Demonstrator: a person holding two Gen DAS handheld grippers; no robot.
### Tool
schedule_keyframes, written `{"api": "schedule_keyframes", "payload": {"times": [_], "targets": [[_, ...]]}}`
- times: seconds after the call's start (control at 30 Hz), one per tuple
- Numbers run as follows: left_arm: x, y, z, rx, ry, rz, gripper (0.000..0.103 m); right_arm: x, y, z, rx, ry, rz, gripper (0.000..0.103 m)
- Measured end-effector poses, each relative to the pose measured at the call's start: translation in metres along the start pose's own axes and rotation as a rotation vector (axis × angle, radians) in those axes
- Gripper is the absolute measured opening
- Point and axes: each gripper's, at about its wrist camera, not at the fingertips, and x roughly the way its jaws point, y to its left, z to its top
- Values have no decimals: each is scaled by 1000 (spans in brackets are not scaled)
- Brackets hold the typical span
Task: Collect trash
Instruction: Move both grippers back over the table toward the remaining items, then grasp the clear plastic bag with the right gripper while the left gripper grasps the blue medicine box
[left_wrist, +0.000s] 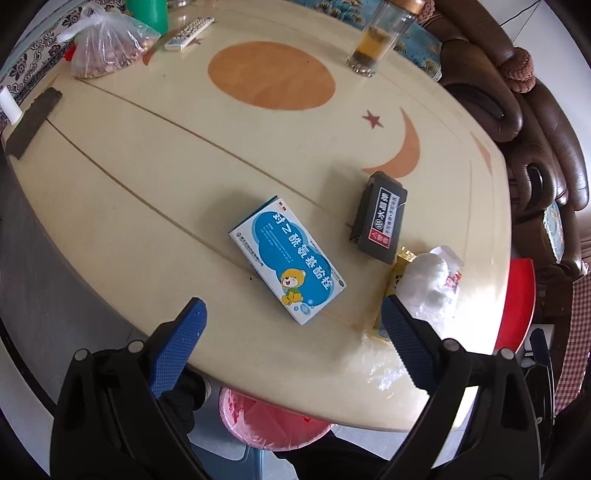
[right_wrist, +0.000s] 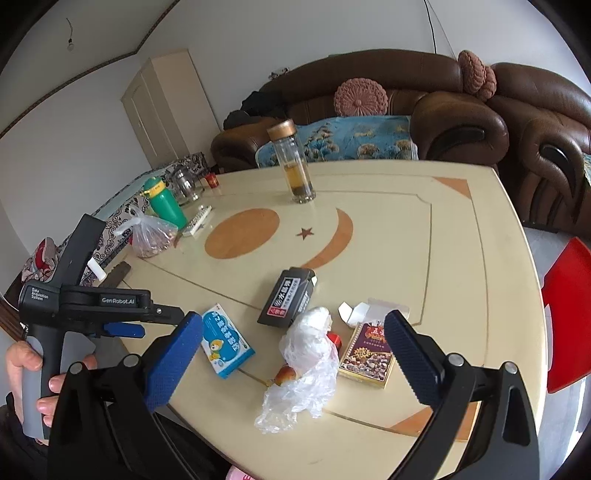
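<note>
Approach step: both claws released and holding nothing, left claw (left_wrist: 293, 317) hovering with blue medicine box (left_wrist: 287, 258) just ahead on desk (left_wrist: 147, 221), pink-lined bin (left_wrist: 271, 421) below desk edge, right claw (right_wrist: 293, 332) facing crumpled plastic bag (right_wrist: 306, 365), black box (right_wrist: 286, 297) beyond; next likely descend, clench on box.

The cream table (right_wrist: 461, 258) carries a blue box (right_wrist: 225, 341), black box (right_wrist: 286, 297), crumpled plastic bag (right_wrist: 306, 362) lower centre, and glass bottle (right_wrist: 293, 166) at top.
</note>
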Motion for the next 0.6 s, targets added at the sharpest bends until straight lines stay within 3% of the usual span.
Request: {"api": "schedule_keyframes", "payload": {"times": [0.23,0.6], "targets": [[41,1,11,-55,71,28,93,26,-11,-13,17,57,19,96],[72,1,22,-105,75,88,93,64,-23,-28,38,128,30,96]]}}
